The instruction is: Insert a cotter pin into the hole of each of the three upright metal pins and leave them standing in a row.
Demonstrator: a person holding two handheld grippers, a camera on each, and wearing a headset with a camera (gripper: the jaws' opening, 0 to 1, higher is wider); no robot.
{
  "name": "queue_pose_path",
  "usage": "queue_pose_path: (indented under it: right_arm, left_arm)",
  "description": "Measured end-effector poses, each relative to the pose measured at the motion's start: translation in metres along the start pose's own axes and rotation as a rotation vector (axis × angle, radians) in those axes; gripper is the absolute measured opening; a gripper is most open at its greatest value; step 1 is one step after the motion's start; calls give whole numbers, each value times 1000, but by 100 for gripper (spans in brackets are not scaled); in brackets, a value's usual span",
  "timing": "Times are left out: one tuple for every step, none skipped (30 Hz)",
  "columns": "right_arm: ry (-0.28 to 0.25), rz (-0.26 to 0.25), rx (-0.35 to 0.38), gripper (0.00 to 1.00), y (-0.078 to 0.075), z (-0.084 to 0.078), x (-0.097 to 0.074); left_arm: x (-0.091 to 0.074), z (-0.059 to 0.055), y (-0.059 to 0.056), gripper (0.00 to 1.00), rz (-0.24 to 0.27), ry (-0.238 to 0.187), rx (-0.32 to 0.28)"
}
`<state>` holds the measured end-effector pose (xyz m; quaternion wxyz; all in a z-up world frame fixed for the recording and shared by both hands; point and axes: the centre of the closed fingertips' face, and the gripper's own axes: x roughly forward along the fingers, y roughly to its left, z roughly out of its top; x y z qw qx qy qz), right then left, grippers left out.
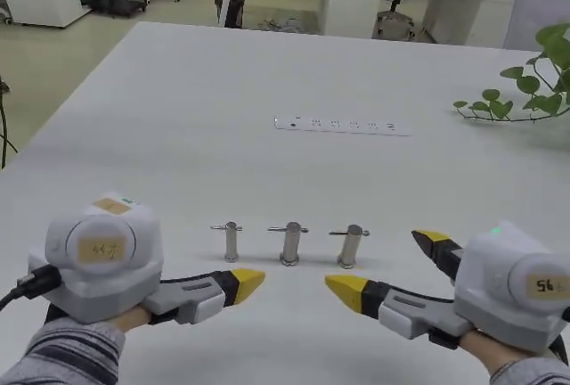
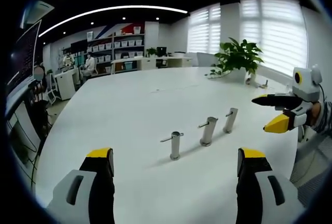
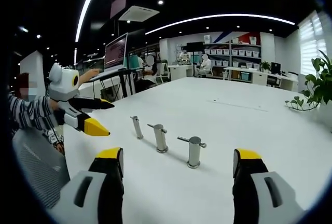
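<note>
A white counter [image 1: 223,91] carries everything, and the middle pin [image 1: 290,244] stands upright on its near part. A plant [image 1: 534,82] trails over the counter well beyond that pin and far to its right. The left tongs [image 3: 104,116] are held near the middle pin on its near-left side, jaws spread wide and gripping nothing. The right tongs [image 1: 387,262] sit near it on the near-right, equally wide and empty, and both point in toward it. A power strip [image 1: 343,125] lies flat well beyond the middle pin. The left pin [image 1: 231,241] and the right pin [image 1: 350,247] stand upright on either side of the middle pin, apart from it, making one straight row. A cotter pin [image 1: 288,229] crosses the top of the middle pin, and its two neighbours carry one each.
</note>
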<state>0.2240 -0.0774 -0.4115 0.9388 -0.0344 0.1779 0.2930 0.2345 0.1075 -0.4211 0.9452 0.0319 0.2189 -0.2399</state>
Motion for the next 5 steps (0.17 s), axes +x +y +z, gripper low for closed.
queue_pose_path:
  right_arm:
    - [-1, -1, -4, 84, 0, 0, 0]
    - [-2, -3, -6, 84, 0, 0, 0]
    - [-3, -5, -6, 84, 0, 1, 0]
    - [-6, -7, -5, 84, -1, 1, 0]
    - [-5, -8, -3, 84, -1, 1, 1]
  left_arm:
    - [0, 0, 0, 99, -1, 1, -1]
    - [0, -1, 0, 99, -2, 2, -1]
    - [0, -1, 0, 99, -1, 5, -1]
    - [0, -2, -1, 99, -4, 10, 3]
    - [1, -2, -1, 99, -4, 11, 4]
